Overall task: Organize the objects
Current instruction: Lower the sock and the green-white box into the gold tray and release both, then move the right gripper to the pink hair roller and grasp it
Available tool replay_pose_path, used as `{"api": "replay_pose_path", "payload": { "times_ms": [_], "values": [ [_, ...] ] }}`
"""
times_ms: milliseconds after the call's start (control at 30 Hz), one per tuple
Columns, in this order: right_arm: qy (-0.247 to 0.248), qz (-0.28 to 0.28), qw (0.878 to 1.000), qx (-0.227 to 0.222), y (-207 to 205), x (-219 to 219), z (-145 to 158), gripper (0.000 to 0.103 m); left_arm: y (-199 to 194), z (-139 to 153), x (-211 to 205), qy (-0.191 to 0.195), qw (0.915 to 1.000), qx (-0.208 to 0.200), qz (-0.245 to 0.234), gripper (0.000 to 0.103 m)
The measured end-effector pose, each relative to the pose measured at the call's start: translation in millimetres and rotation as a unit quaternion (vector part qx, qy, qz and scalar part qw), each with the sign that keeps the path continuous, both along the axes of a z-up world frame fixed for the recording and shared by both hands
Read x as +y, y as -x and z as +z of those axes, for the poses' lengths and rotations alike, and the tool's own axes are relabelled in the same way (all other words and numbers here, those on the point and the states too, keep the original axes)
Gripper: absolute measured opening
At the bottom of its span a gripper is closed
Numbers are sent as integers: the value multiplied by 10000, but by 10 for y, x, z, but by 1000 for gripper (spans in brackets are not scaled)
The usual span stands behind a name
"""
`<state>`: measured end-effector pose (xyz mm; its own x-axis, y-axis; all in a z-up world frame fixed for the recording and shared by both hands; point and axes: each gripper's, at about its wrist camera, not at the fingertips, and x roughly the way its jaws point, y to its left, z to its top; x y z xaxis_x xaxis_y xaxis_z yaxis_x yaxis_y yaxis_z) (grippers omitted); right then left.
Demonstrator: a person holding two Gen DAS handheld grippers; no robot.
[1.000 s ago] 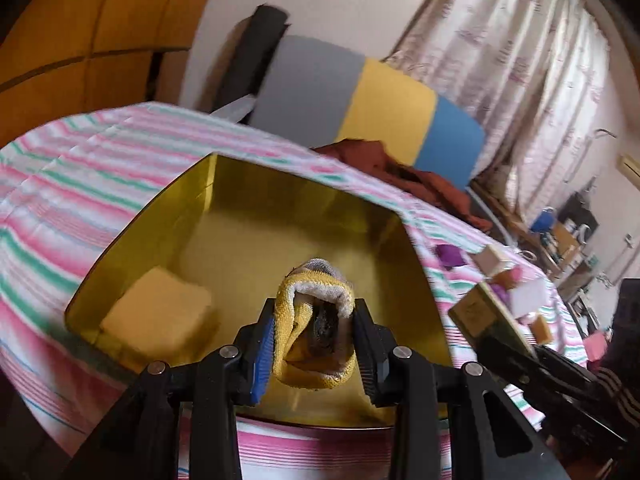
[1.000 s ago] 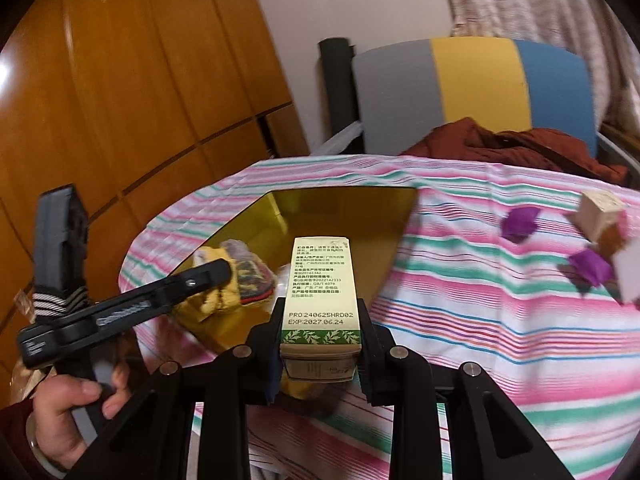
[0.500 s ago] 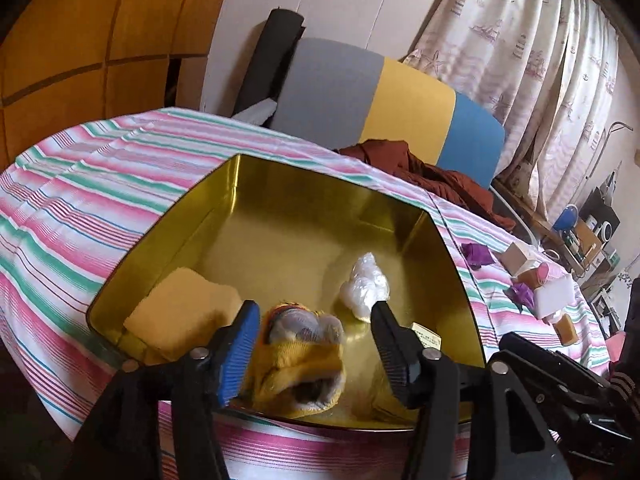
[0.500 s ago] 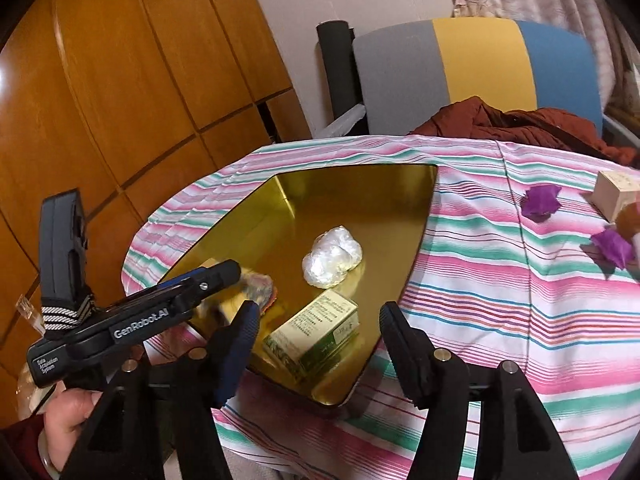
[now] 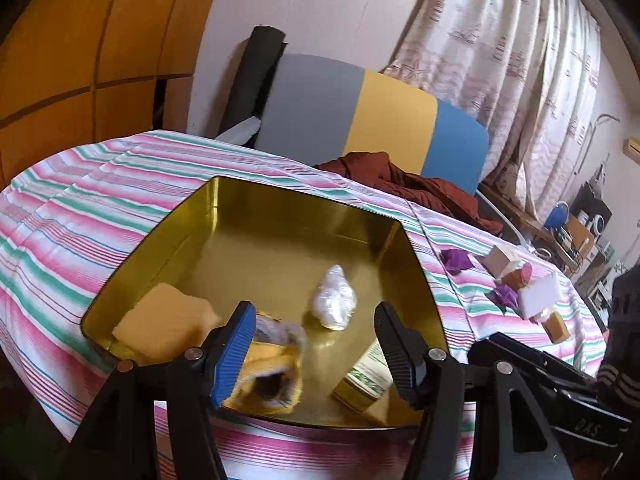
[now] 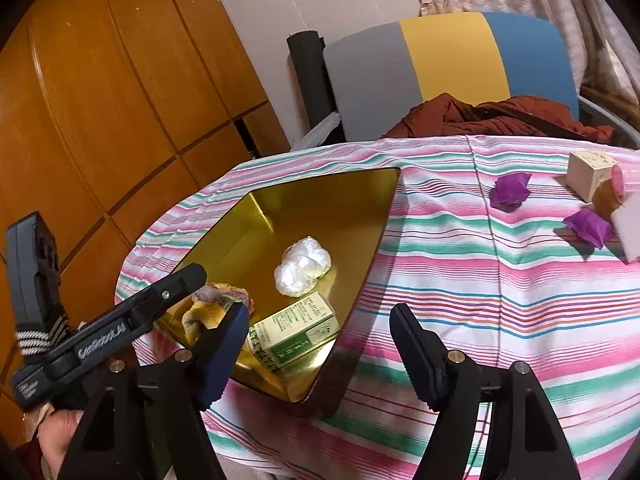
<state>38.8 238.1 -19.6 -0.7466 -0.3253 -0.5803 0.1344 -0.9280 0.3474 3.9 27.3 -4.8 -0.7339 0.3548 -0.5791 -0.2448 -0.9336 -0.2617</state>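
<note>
Both wrist cameras look down, seemingly close, sharing the gold tin [image 5: 256, 236].

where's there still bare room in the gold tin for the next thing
The far half of the tin is bare, between its back walls and the white plastic wad. The near edge is crowded: sponge, yellow sock and green box. The striped cloth right of the tin is bare too.

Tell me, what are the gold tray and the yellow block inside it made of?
The gold tray looks like thin shiny metal, because its walls mirror what lies inside. The yellow block looks like soft sponge or foam, matte with rounded edges, though that is not certain.
</note>
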Motion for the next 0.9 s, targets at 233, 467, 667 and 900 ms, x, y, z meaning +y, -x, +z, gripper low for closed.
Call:
{"api": "replay_pose_path", "payload": {
  "times_ms": [233,467,667,900],
  "values": [
    [40,-195,9998,1,-16,153,-1,77,-112,17,229,2,9988,15,-498,63],
    [34,-520,9986,11,-55,379,10,77,-249,31,495,122,9953,72,-962,63],
    [-81,-888,9960,-42,-87,714,-16,78,-336,59,738,117,9918,70,-1269,63],
    [-483,-1469,9879,-137,-134,1326,-45,78,-419,84,1063,138,9857,31,-1679,63]
  ]
}}
